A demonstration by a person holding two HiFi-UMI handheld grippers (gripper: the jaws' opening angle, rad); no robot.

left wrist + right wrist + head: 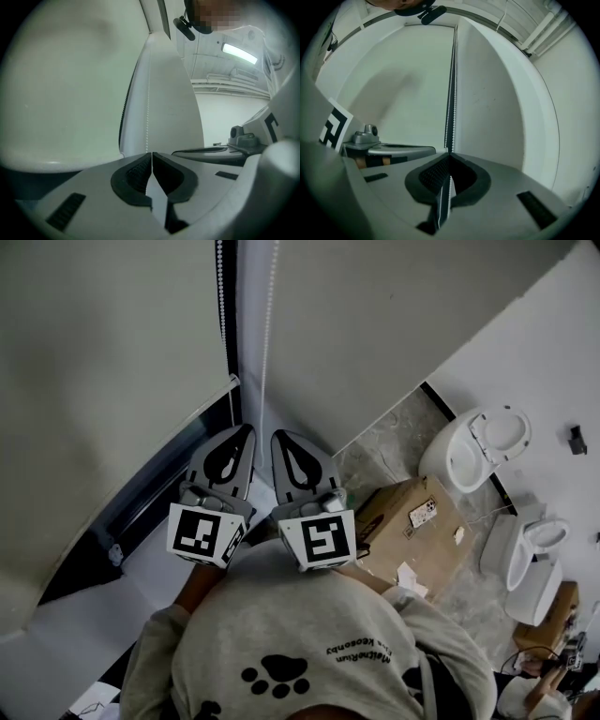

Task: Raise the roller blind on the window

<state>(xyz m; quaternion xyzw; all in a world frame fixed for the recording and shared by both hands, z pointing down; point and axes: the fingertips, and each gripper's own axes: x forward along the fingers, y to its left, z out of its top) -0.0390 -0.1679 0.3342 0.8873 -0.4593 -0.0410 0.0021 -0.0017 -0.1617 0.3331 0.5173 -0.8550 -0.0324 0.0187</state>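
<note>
While the blind (112, 352) is hanging low over the window at the left of the head view, the person is working the chain (271, 334) beside it. The right claw (449, 154) is clamping the chain, which is passing between its pads. The left claw (151, 153) is pressed together too, and the chain is running into its tips, so it seems to be pinching it. I am judging this as the pulling step. Next, one claw needs to be releasing and regripping higher while the other is holding. The roller is lying out of view, and which strand each claw is holding is hard to tell.
</note>
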